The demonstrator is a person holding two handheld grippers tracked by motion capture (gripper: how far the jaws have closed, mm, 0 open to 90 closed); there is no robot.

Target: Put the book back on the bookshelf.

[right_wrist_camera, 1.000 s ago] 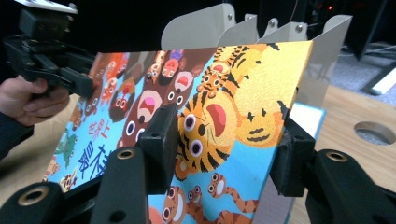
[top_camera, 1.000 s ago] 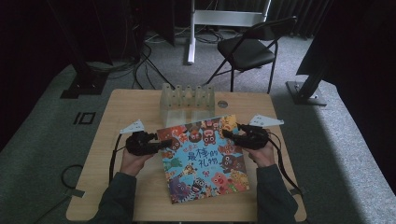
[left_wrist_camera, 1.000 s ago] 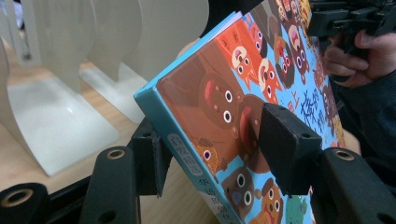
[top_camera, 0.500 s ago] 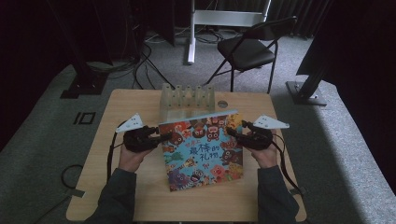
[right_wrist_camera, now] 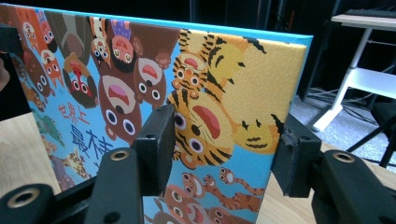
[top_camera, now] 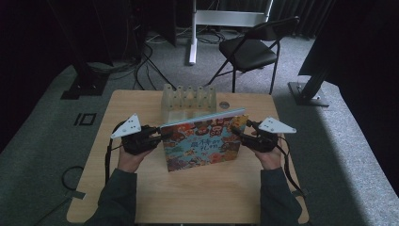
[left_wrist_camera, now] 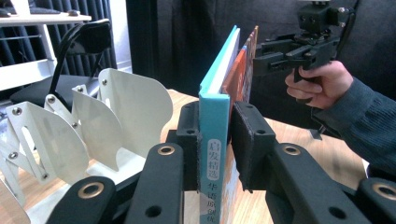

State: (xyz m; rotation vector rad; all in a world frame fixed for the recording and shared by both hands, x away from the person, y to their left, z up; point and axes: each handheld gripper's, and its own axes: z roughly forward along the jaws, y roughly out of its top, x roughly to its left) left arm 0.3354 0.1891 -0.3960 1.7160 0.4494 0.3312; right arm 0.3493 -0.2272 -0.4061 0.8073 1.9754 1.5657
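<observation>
While it stands nearly upright on the pale wooden counter (top_camera: 207, 193), the colourful picture book with the teal spine (top_camera: 202, 143) is held from both sides.

High view: the left tongs (top_camera: 157, 137) meet the book's left edge and the right tongs (top_camera: 235, 132) its right edge; the book's bottom edge rests on the counter.

Rack: a white slotted plastic file rack (top_camera: 188, 98) stands just behind the book; I cannot tell if its slots hold anything.

Left gripper view: the left tongs (left_wrist_camera: 215, 140) are clamped on the spine of the book (left_wrist_camera: 214, 154); the rack's leaves (left_wrist_camera: 93, 126) sit beside it, cut off at left.

Right gripper view: the right tongs (right_wrist_camera: 224, 149) straddle the book's tiger corner (right_wrist_camera: 224, 93); whether they press it is unclear.
</observation>
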